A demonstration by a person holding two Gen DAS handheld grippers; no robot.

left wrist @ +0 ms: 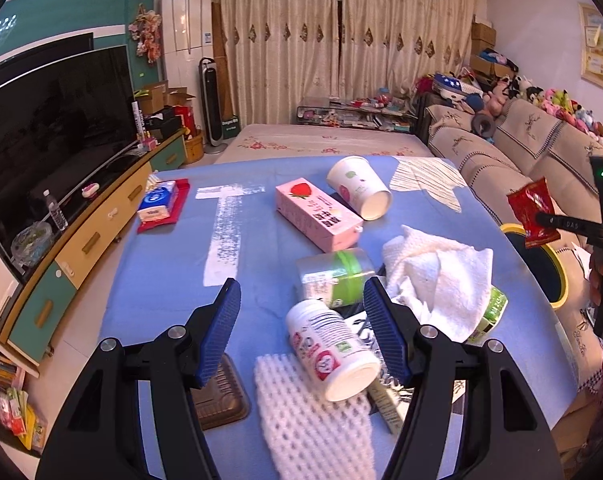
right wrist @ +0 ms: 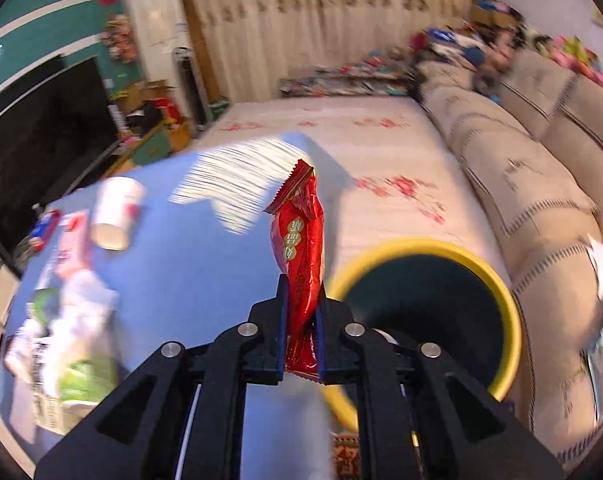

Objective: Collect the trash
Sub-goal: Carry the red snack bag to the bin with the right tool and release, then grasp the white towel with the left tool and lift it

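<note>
My right gripper is shut on a red snack wrapper, held in the air just left of a yellow-rimmed bin; the wrapper and bin also show at the right of the left wrist view. My left gripper is open above the blue table, its fingers on either side of a white pill bottle lying on its side. Other trash lies there: a pink carton, a paper cup, a green-labelled jar, a crumpled white tissue and white foam netting.
A tissue pack on a red pouch lies at the table's far left. A brown tray sits near the left finger. A sofa runs along the right, a TV and cabinet along the left.
</note>
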